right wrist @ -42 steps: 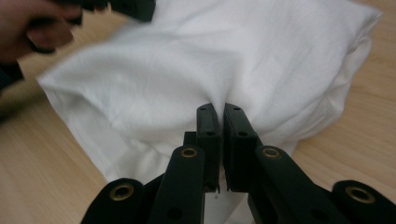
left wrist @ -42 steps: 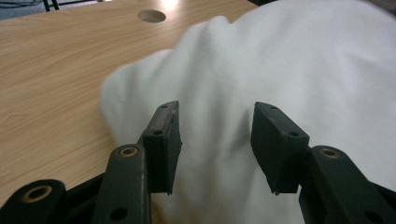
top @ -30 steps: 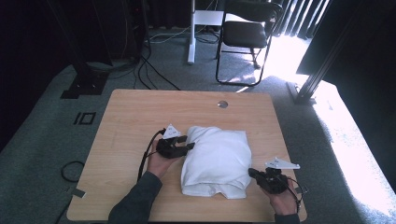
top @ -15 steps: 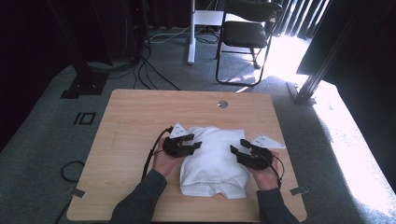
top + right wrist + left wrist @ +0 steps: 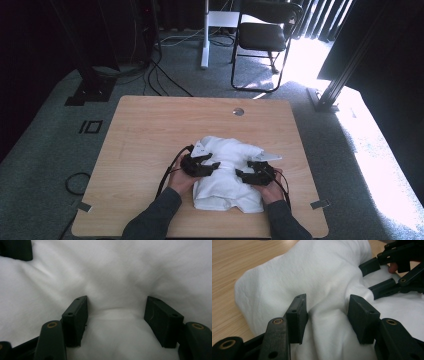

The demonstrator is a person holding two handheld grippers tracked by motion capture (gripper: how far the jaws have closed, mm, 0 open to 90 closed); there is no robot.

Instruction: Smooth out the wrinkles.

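A folded white cloth [image 5: 227, 172] lies on the near half of the desk [image 5: 150, 130], its long axis running away from the person. The left hand-held gripper [image 5: 212, 165] and right hand-held gripper [image 5: 241, 174] point inward from either side, jaws wide and just opened further, cloth bulging between them.

White cloth [image 5: 227, 172], folded into a thick, rumpled bundle with soft creases, lying on the near middle of the wooden table [image 5: 150, 130], near its front edge.
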